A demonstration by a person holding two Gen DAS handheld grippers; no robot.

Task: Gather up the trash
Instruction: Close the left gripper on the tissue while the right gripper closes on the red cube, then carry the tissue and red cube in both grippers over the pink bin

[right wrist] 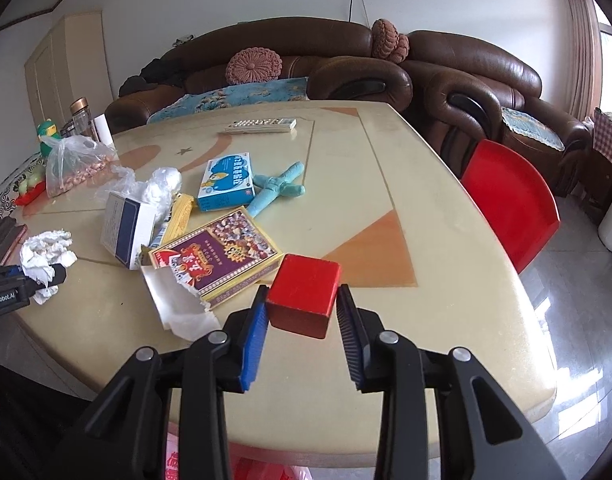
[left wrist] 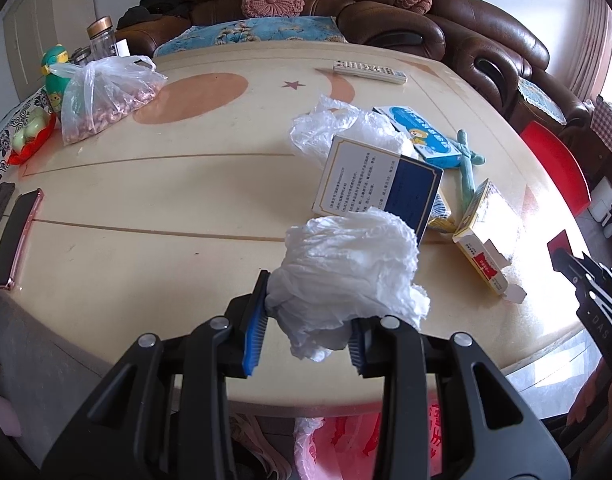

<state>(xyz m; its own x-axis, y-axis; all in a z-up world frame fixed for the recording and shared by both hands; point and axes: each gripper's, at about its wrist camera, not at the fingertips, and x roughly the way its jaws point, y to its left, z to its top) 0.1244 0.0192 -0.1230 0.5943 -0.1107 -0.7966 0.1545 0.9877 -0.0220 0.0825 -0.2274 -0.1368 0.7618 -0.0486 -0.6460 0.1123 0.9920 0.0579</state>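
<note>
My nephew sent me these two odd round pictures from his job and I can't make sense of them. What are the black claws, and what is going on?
There is no robot: a person holds a two-finger gripper in each hand, with a wide-angle camera on each looking along its fingers. One picture is from the left gripper, which is shut on a crumpled tissue. The other is from the right gripper, which is shut on a red block. Both look over a beige table with a sofa behind. On it lie cartons, among them a blue box, a plastic bag, a bag of nuts, a remote and a phone. The job is collecting trash.
</note>
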